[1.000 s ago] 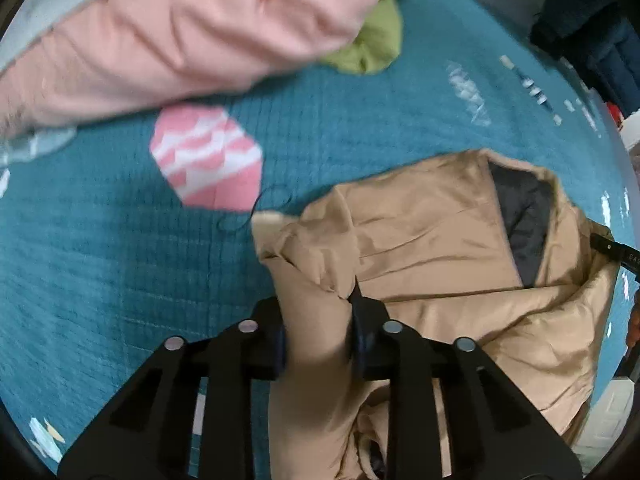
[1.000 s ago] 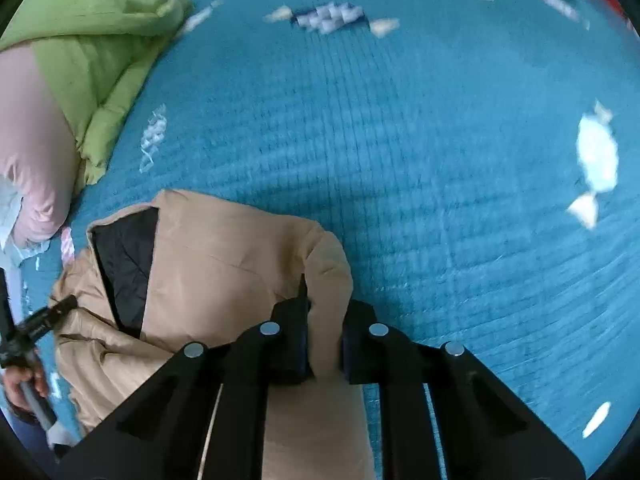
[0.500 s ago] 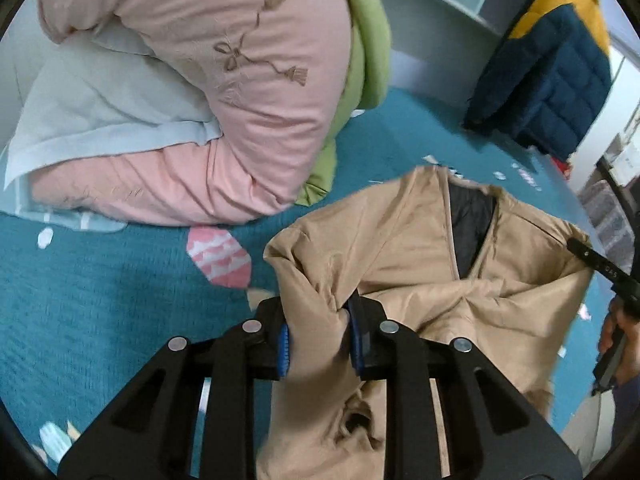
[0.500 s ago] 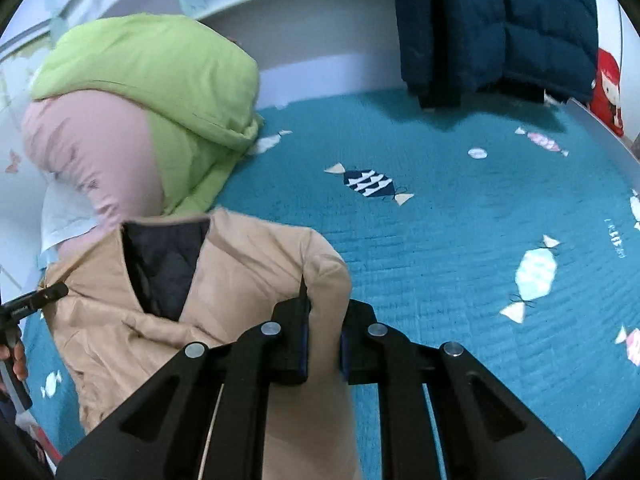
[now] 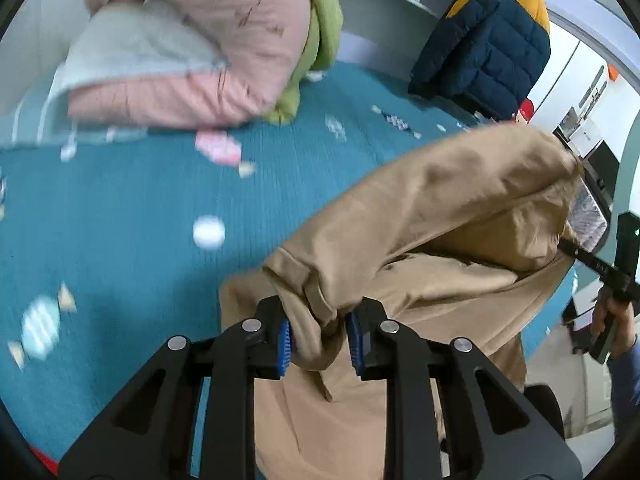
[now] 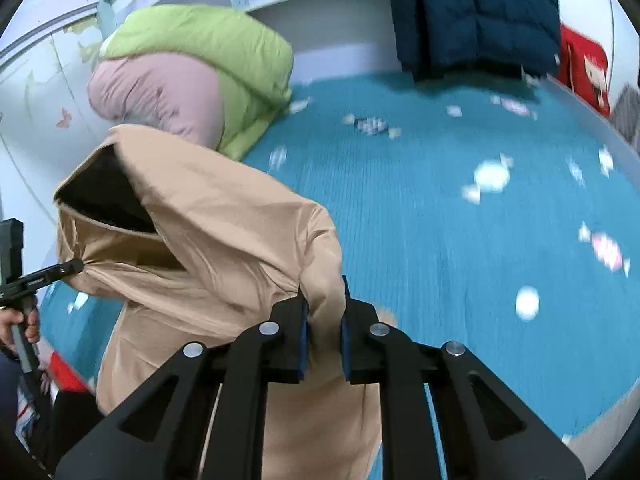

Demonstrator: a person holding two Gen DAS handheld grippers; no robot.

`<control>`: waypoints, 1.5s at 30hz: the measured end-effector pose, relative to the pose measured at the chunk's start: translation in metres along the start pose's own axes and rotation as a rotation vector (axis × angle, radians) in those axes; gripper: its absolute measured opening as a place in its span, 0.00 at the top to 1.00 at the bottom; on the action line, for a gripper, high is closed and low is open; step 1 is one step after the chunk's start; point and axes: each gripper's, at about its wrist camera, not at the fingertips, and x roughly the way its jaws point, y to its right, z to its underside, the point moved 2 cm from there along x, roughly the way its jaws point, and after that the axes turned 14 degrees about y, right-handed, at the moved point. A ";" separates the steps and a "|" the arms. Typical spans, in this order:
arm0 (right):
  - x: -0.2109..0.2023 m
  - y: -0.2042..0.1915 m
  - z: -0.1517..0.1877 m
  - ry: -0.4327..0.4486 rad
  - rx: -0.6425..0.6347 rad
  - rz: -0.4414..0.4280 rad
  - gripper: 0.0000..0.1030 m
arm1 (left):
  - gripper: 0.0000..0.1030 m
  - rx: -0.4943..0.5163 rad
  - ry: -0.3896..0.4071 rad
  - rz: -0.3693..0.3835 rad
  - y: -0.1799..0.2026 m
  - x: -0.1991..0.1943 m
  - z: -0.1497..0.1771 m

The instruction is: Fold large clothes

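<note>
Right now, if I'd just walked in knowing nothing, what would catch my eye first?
A tan coat, held up off the teal bedspread with the left gripper and right gripper each clamped on a bunch of its fabric. Behind it, at the head of the bed, sits a heap of pink and green bedding, with a navy jacket hanging to the right.

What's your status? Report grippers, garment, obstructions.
Left gripper and right gripper each shut on the tan padded jacket. Jacket lifted above the teal quilted bedspread. Pink and green duvet pile sits behind.
</note>
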 end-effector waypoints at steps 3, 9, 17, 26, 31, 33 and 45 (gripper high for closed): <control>-0.015 -0.004 0.042 -0.073 -0.004 0.015 0.87 | 0.78 -0.029 -0.041 -0.005 -0.003 -0.012 0.043; -0.023 0.002 0.119 -0.224 -0.001 0.096 0.80 | 0.72 -0.071 -0.145 -0.060 -0.016 -0.020 0.123; -0.065 0.000 0.136 -0.254 0.022 0.111 0.73 | 0.28 -0.090 -0.117 -0.096 -0.019 -0.068 0.139; -0.069 -0.017 0.085 -0.142 0.147 0.016 0.73 | 0.21 -0.123 0.048 -0.041 0.028 -0.093 0.078; 0.001 0.008 0.124 -0.341 0.339 0.073 0.87 | 0.21 -0.107 -0.177 -0.179 0.042 -0.009 0.105; 0.015 0.021 0.150 -0.413 0.373 0.102 1.00 | 0.21 -0.135 -0.276 -0.242 0.026 0.013 0.135; 0.000 0.006 0.123 -0.359 0.299 0.100 0.95 | 0.20 -0.190 -0.130 -0.158 0.017 -0.016 0.137</control>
